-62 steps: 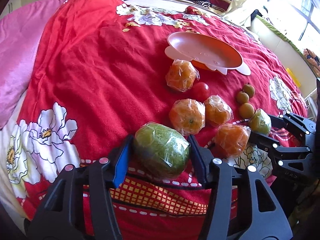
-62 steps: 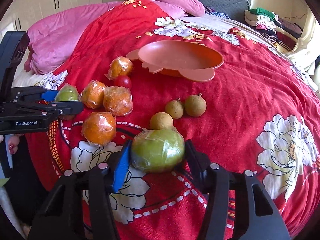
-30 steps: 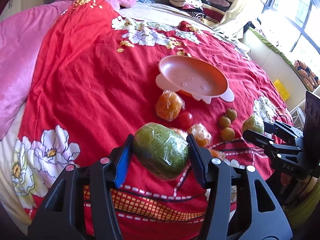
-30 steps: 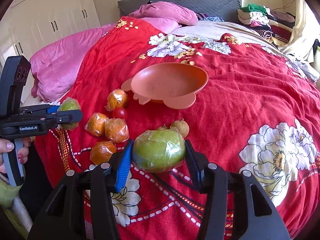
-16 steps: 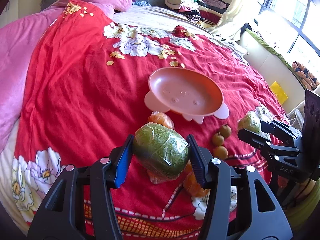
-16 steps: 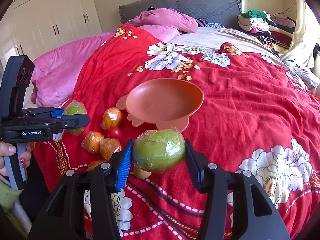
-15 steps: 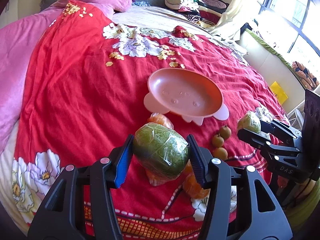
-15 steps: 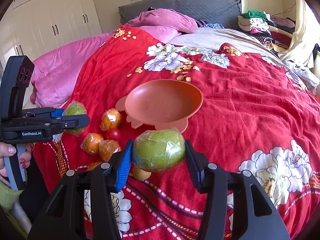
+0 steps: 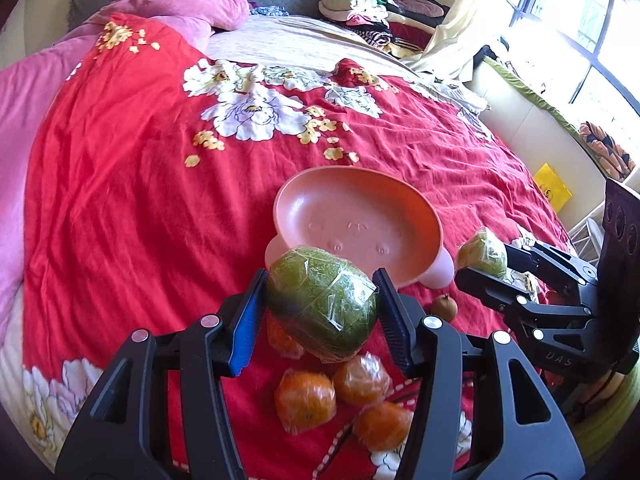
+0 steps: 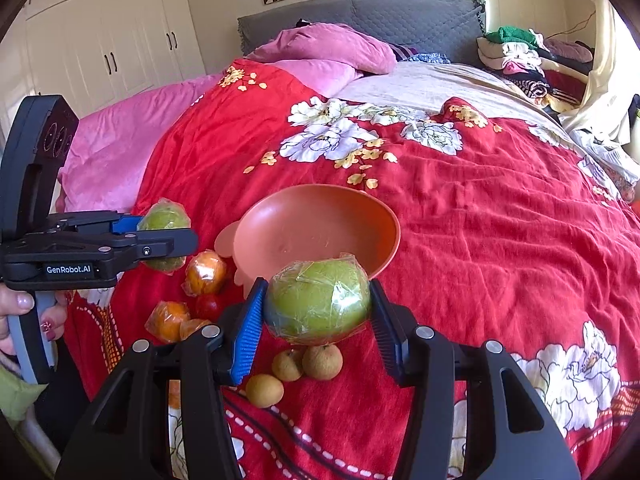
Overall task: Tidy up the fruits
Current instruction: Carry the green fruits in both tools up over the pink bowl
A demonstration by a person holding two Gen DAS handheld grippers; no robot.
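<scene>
My left gripper (image 9: 320, 280) is shut on a dark green fruit in clear wrap (image 9: 322, 304), held in the air just short of the pink bowl (image 9: 352, 208). My right gripper (image 10: 318, 284) is shut on a paler green wrapped fruit (image 10: 318, 300), hanging at the near rim of the same bowl (image 10: 312, 224), which holds nothing. Each view shows the other gripper beside it with its fruit: the right gripper (image 9: 486, 272) and the left gripper (image 10: 168, 236). On the red bedspread below lie several wrapped oranges (image 9: 306, 400), a small tomato (image 10: 208, 306) and three small brown fruits (image 10: 322, 360).
A person's hand (image 10: 16, 308) grips the left handle at the bed's near edge. Pink pillows (image 10: 328, 50) and a grey headboard stand at the far end. Folded clothes (image 9: 360, 4) are piled at the far right, by a window. Open bedspread lies beyond the bowl.
Both grippers have carried their green fruits up from the bedspread and forward towards the bowl, which now lies close ahead. The oranges and brown fruits have slipped beneath the fingers.
</scene>
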